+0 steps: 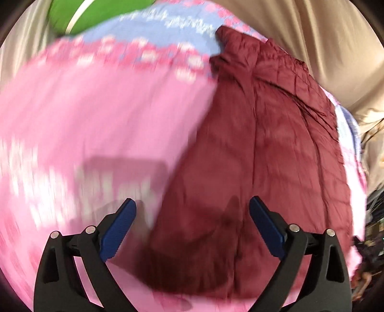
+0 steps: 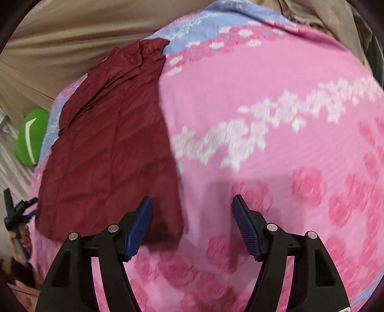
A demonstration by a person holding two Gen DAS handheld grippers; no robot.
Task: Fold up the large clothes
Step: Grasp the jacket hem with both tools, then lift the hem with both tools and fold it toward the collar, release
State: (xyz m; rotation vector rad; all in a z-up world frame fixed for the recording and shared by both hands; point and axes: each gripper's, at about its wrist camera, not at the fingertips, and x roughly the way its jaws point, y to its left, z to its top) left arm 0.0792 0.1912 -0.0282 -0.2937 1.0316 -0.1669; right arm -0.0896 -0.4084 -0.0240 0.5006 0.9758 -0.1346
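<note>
A dark red garment (image 1: 264, 148) lies flat on a pink sheet (image 1: 96, 115) that has white and deeper pink flower patterns and a pale blue band (image 1: 163, 31) at its far end. The garment looks folded into a long shape; its cloth is crinkled, and its far end, with a gathered edge, reaches the blue band.

The left gripper (image 1: 192, 208) hangs above the near end of the garment. Its jaws are spread wide and nothing is between them; the blue pads (image 1: 117, 230) touch no cloth.

The right gripper (image 2: 192, 204) is above the pink sheet, just beside the near corner of the garment. Its jaws are also spread apart and empty.

Beyond the far end of the garment a green object with a white stripe (image 1: 96, 14) lies at the edge of the sheet. Beige cloth (image 1: 324, 48) surrounds the sheet behind the garment. Much of the sheet is blurred in both views.
</note>
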